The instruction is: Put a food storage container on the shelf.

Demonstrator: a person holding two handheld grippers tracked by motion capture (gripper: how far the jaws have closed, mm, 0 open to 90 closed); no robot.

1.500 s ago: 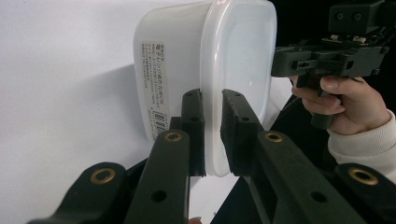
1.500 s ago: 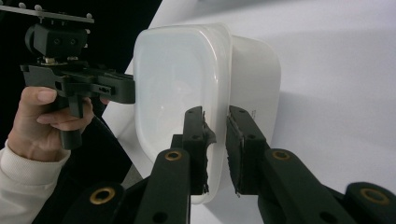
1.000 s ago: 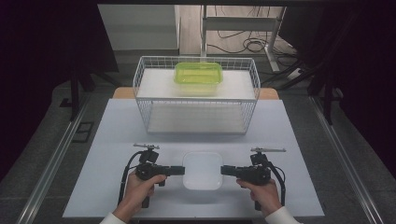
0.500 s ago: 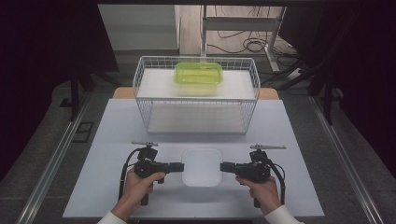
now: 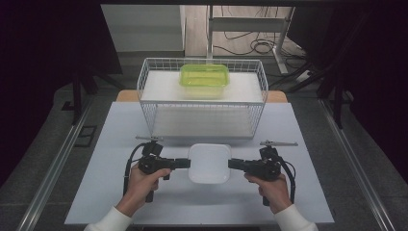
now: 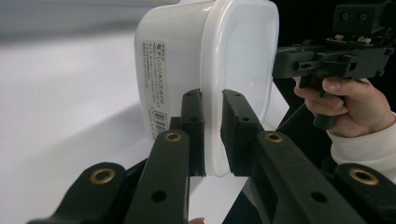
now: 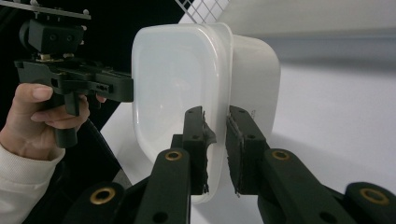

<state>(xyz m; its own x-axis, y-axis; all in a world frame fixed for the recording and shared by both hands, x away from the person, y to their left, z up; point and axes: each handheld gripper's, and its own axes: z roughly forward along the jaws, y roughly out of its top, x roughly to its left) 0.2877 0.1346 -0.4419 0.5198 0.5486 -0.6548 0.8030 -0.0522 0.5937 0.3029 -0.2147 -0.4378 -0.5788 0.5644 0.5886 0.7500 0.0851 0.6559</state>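
Both grippers clamp a white tub (image 5: 209, 163) by its rim: left gripper (image 5: 182, 163) on one side, right gripper (image 5: 235, 164) opposite, jaws pinched on the lip. Tub sits between them over the table (image 5: 96, 192), near a wire basket (image 5: 149, 103) holding a green box (image 5: 204, 79).

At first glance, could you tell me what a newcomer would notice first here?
Probably the white tub near the table's front edge, pinched by its rim between the left gripper and the right gripper. Behind it stands a wire basket, with a green box resting on top towards the back.
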